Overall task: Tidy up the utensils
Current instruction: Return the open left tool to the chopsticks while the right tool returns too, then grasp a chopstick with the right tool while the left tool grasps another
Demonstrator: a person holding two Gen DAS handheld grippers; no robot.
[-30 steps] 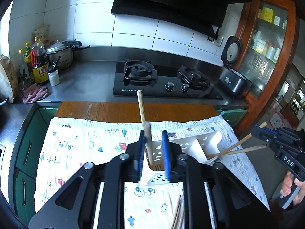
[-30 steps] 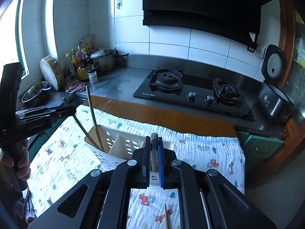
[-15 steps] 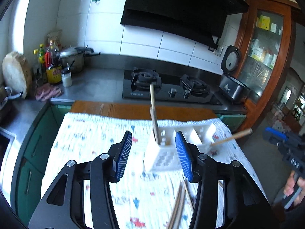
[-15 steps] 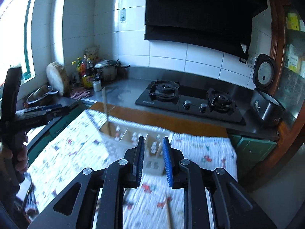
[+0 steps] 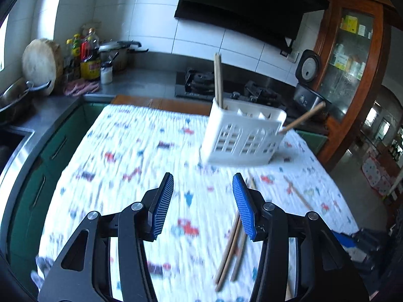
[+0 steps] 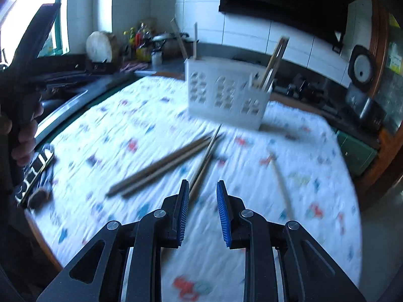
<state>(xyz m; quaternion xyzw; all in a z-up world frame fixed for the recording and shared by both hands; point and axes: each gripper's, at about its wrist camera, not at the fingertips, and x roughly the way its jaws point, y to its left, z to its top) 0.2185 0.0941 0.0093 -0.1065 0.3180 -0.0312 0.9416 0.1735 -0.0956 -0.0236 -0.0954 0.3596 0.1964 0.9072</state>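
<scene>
A white slotted caddy [image 5: 241, 138] stands on the patterned cloth [image 5: 121, 161], seen from the other side as the caddy [image 6: 226, 93]. Chopsticks [image 5: 217, 80] stand upright in one end, and another chopstick [image 5: 302, 119] leans out of the other. Several loose chopsticks [image 5: 231, 246] lie on the cloth just ahead of my left gripper [image 5: 202, 178], which is open and empty. In the right wrist view loose chopsticks [image 6: 163, 166] lie ahead and to the left of my right gripper [image 6: 202, 183]. Its jaws are opening with nothing between them. A single chopstick [image 6: 282, 183] lies to its right.
Behind the table run a steel counter with a gas hob [image 5: 201, 83], a rice cooker [image 5: 307, 85], bottles [image 5: 90, 58] and a round chopping board [image 5: 41, 63]. A wooden glass cabinet [image 5: 352, 50] stands at the right. A hand [image 6: 22, 136] holds the other gripper at the left.
Both grippers were shut on chopsticks over the caddy; they opened, left the chopsticks in it, and drew back and down. The caddy now stands well ahead of both.
</scene>
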